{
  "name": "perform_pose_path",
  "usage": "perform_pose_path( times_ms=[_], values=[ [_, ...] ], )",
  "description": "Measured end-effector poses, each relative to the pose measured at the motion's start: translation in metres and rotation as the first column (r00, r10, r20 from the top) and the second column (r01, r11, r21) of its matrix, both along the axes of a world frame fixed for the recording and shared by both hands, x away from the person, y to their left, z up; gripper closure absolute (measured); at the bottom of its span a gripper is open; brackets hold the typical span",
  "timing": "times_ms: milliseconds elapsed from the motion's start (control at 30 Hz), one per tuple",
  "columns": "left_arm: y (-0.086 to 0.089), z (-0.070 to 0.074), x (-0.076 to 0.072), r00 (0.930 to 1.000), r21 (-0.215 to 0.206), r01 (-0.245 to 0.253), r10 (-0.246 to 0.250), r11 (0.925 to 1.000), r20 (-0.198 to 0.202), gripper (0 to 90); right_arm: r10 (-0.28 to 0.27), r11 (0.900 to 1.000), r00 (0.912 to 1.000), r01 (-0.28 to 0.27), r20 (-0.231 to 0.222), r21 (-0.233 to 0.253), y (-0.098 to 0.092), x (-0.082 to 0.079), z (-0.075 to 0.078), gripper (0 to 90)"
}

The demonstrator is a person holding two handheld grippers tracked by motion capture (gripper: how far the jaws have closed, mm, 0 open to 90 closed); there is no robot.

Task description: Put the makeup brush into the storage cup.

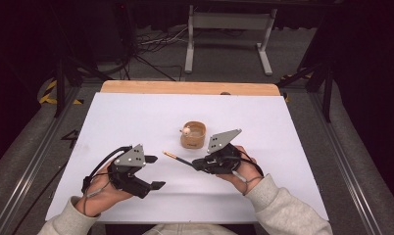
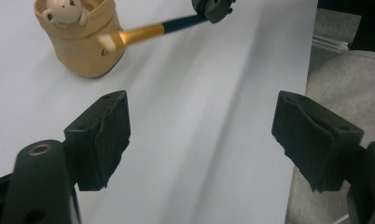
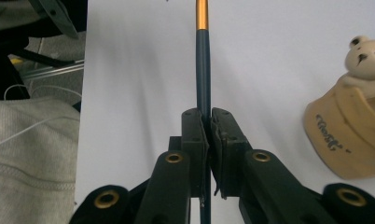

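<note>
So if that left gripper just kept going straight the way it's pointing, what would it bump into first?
Probably the pen held out by the right gripper. The left gripper has open jaws aimed across bare white table toward it, with the tan bear cup just beyond. Depth is hard to judge.

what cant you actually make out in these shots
- Pen tip: cut off by the top edge in the right gripper view; blurred in the left gripper view.
- Pen's rear end: hidden between the right tongs.
- Cup inside: too small in the high view.
- Cup lettering: too blurred to read.
</note>
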State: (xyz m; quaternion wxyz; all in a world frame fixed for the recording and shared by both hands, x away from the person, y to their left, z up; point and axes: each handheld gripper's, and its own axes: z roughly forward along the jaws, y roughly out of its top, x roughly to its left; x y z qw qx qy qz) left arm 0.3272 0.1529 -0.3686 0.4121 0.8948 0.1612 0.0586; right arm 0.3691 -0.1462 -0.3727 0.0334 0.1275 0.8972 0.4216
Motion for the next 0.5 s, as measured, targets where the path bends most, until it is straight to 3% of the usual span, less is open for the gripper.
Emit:
perform_pose_path(
  times_ms=[300, 500],
  values=[
    [0.008, -0.012, 0.0, 0.9996, -0.07, -0.014, 0.012, 0.9974, -0.026, 17.7, -0.04, 0.996, 0.9979, 0.035, 0.051, 0.085, -0.004, -0.001, 0.006, 85.0],
    [0.012, -0.021, -0.001, 0.999, -0.133, -0.037, 0.034, 0.9904, -0.028, 13.6, -0.071, 0.989, 0.9943, 0.059, 0.08, 0.137, -0.005, -0.001, 0.008, 85.0]
  ],
)
